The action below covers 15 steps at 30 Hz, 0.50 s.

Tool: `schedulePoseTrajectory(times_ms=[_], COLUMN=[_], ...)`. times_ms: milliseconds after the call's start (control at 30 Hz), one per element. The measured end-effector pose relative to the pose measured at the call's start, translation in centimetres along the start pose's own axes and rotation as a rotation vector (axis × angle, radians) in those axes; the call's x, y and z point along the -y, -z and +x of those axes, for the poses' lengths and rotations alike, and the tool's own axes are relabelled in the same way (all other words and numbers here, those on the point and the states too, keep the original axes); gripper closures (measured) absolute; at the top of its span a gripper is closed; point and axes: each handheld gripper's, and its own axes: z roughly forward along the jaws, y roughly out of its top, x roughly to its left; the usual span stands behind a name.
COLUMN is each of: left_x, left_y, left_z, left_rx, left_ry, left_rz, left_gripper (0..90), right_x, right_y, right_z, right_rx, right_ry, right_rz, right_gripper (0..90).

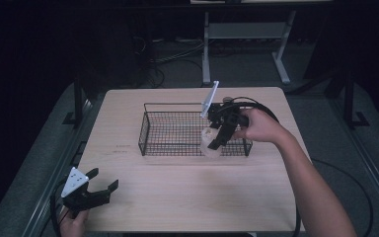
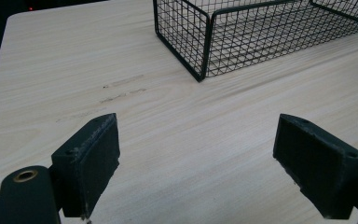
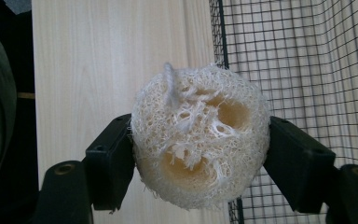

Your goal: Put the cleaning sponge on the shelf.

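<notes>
The right gripper (image 3: 200, 154) has its fingers clamped on the loofah (image 3: 199, 137) at the wire basket's (image 1: 150, 106) near rim; next comes lowering and letting go. The left gripper (image 1: 98, 190) idles, fingers apart.

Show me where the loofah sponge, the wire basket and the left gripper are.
loofah sponge (image 3: 199, 135): right gripper view, middle of its fibrous face.
wire basket (image 1: 143, 133): high view, its left wall.
left gripper (image 2: 196, 161): left gripper view, midway between its open jaws.
</notes>
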Motion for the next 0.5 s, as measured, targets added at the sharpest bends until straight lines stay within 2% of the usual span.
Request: schedulePoseTrajectory(times_ms=[167, 500], left_x=[0.0, 0.0], left_y=[0.0, -0.2], left_z=[0.0, 0.2], left_rx=[0.001, -0.002], left_ry=[0.0, 0.003], left_rz=[-0.001, 0.001], left_gripper=[13.7, 13.7], right_x=[-0.8, -1.6], right_y=[0.5, 1.3], right_z=[-0.8, -2.9], right_rx=[0.006, 0.008], right_ry=[-0.007, -0.023], right_rz=[0.018, 0.016], right_gripper=[28.4, 28.4])
